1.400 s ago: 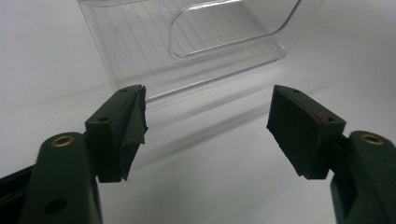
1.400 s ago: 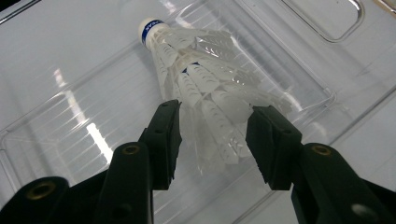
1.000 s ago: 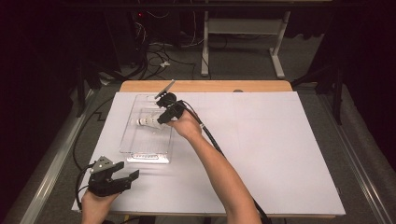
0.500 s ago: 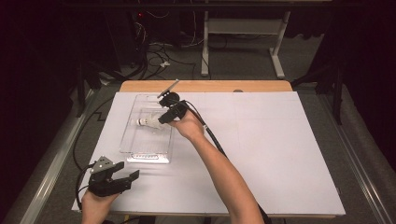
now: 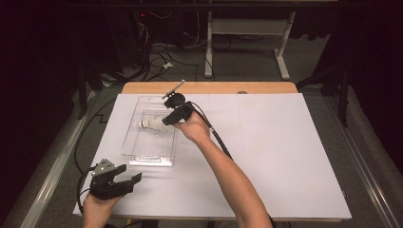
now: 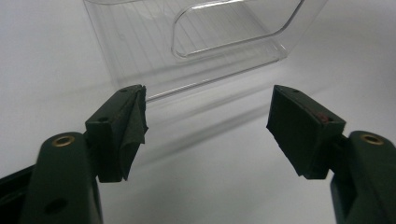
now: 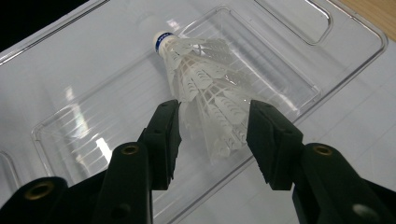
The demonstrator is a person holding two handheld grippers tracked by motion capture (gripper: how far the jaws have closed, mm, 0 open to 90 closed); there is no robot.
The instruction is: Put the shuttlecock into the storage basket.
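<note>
Holding the shuttlecock [image 7: 205, 88] by its skirt over the clear tray [image 5: 138, 142], the right gripper [image 7: 212, 135] seems mid-placement, needing lowering then release; the left gripper [image 6: 208, 121] waits open.

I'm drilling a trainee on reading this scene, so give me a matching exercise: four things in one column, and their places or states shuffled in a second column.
Things:
1. shuttlecock
2. clear tray
3. left claw
4. right claw

Places or states:
A. open with nothing between its jaws, near the table's front left corner
B. lying on its side inside the tray, blue-banded cork end pointing away from the claw
C. jaws on either side of the feather skirt
D. resting on the white table cover, at its far left

Pairs: 1-B, 2-D, 3-A, 4-C
</note>
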